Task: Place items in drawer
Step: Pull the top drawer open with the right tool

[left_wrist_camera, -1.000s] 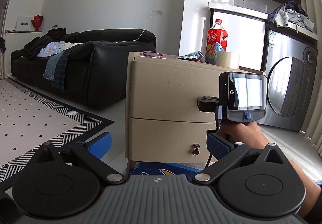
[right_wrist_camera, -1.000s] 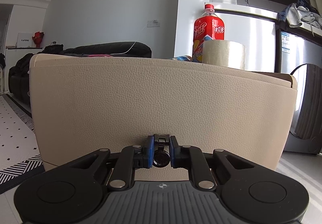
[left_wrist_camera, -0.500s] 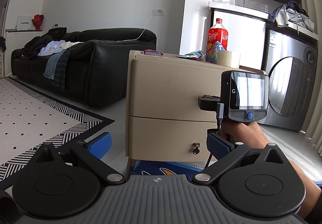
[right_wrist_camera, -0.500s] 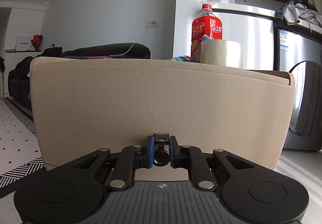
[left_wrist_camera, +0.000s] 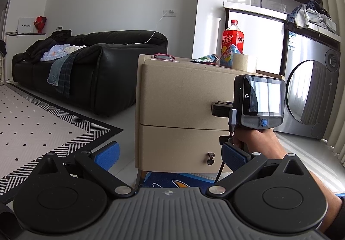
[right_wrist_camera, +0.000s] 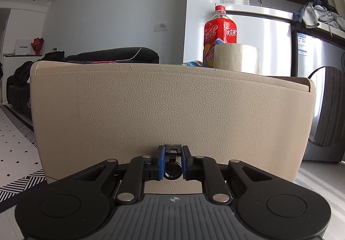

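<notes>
A beige two-drawer cabinet (left_wrist_camera: 181,97) stands on the floor. My right gripper (right_wrist_camera: 172,164) is shut on the top drawer's black ring handle (right_wrist_camera: 172,171), against the drawer front (right_wrist_camera: 168,110). In the left wrist view the right gripper's camera unit (left_wrist_camera: 261,99) hides that handle. The lower drawer handle (left_wrist_camera: 210,158) hangs free. On top lie a tape roll (right_wrist_camera: 236,58), a red drink bottle (right_wrist_camera: 220,32), snack packets (left_wrist_camera: 204,58) and a pink clip (left_wrist_camera: 164,57). My left gripper (left_wrist_camera: 170,155) is open and empty, well short of the cabinet.
A black sofa (left_wrist_camera: 97,67) with clothes stands to the left. A black-and-white rug (left_wrist_camera: 32,123) lies at the front left. A washing machine (left_wrist_camera: 310,97) stands to the right. A blue mat (left_wrist_camera: 179,181) lies under the cabinet's front.
The drawer front has drawn slightly out toward the right wrist camera, with my right gripper still on its handle. The left gripper has barely moved.
</notes>
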Tool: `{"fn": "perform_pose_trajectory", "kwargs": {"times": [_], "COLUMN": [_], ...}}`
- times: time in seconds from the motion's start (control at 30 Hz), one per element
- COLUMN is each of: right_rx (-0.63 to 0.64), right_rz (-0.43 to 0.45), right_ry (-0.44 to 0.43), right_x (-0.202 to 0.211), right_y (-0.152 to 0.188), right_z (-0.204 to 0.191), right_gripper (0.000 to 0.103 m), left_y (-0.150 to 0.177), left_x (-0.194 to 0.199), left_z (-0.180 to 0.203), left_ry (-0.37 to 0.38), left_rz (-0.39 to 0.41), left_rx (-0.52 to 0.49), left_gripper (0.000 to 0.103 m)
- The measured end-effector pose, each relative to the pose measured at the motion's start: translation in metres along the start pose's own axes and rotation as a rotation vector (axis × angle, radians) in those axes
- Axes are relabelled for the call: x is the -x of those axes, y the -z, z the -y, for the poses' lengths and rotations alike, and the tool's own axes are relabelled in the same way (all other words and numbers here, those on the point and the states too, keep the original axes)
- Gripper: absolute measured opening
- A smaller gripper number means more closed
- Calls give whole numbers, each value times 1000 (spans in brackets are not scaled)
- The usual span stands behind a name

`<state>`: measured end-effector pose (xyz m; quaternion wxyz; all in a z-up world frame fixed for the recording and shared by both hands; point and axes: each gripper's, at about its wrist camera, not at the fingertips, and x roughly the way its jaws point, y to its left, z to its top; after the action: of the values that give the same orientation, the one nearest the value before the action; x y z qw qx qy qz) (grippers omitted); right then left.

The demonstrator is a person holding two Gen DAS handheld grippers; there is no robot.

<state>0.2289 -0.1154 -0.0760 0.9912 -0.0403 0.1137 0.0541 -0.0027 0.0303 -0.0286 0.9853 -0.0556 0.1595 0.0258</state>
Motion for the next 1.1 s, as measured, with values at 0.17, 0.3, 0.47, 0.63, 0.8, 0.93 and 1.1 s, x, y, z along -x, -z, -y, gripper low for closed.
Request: {"fn": "perform_pose_trajectory", "kwargs": {"times": [0.17,0.3,0.47,0.63,0.8,0.93,1.1], "right_rx": [-22,-28,-27,-30,-40,-51,-60], "right_rz": [0,1,6,0,-1,-4,-9], "right_ry": [-11,-6,-7,-13,-21,-24,-33], "right_x": [0,4,13,25,39,52,68], "right_y": [0,0,3,5,8,10,12], "right_z": [2,2,4,5,6,6,8], "right_gripper": [16,16,16,16,16,16,16], "left_y": [0,1,0,-2,-4,-6,-12], "left_x": [1,1,1,2,4,5,5], "left_z": [0,0,-1,-2,-4,-5,-5], "left_ry": [-1,-3,-6,-11,-16,-19,-18], "left_rz": [1,1,5,12,21,27,37], "left_rx": [0,2,1,3,2,2,0], "left_gripper": [103,103,103,103,103,103,103]}}
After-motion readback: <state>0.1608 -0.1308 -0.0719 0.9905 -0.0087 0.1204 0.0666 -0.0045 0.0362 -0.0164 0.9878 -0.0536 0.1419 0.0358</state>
